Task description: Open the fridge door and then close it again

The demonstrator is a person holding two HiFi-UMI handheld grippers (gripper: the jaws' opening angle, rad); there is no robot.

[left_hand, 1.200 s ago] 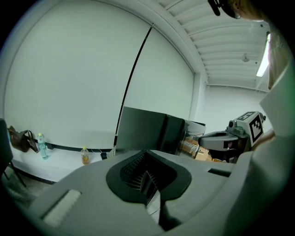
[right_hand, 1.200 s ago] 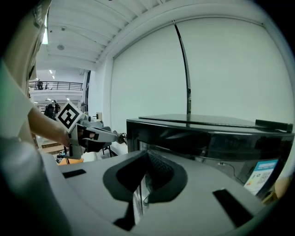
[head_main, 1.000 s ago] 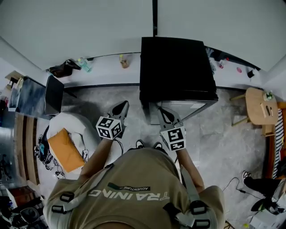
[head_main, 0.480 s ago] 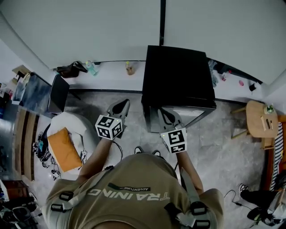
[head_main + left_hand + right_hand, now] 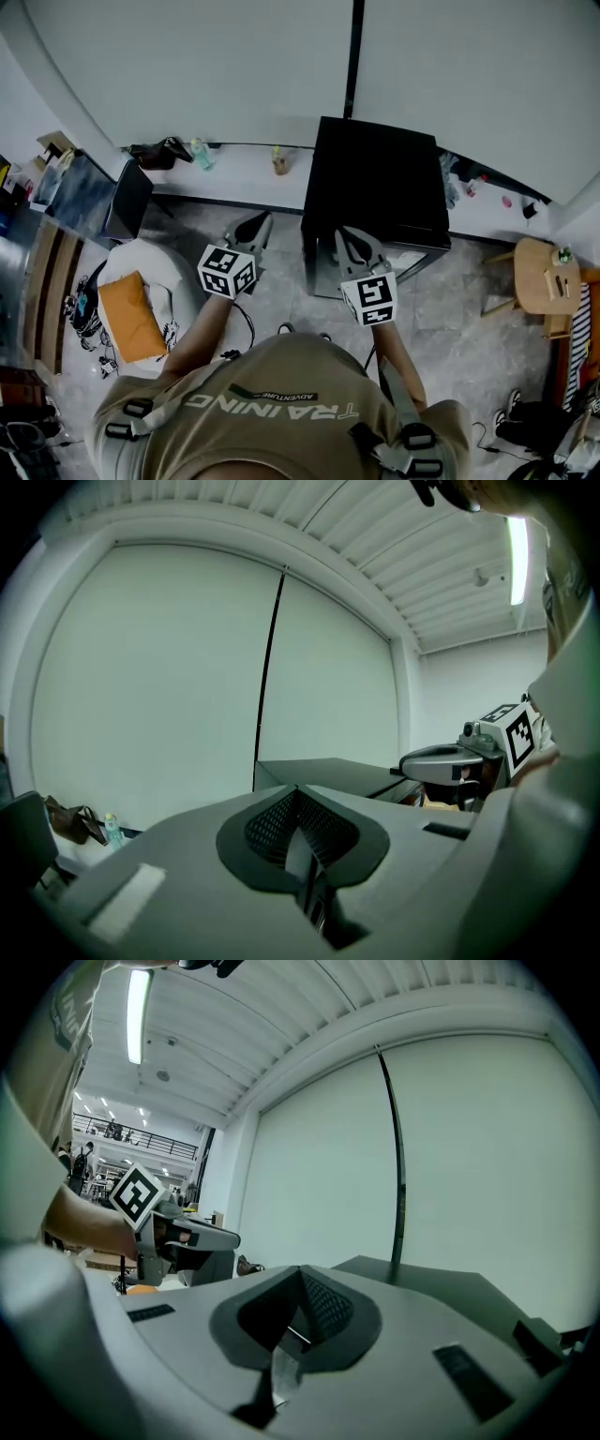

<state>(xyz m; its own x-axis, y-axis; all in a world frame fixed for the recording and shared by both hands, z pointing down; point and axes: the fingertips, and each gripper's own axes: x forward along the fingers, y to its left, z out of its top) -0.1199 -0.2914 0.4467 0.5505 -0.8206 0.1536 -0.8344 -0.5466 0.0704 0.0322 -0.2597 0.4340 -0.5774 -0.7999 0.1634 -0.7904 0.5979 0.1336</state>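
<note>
- A squat black box-shaped fridge [image 5: 380,183] is standing against the pale wall, facing the person.
- The left gripper [image 5: 255,225] and right gripper [image 5: 347,236] are being held empty, fingers pressed together.
- The door edge would probably best be caught squarely, then swung slowly.

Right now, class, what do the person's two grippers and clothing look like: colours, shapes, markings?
The left gripper and right gripper are grey, tapering to a point, with dark mesh-textured pads inside. Each carries a white cube printed with black square markers. The person wears an olive short-sleeved shirt with white lettering and grey buckled straps.
</note>
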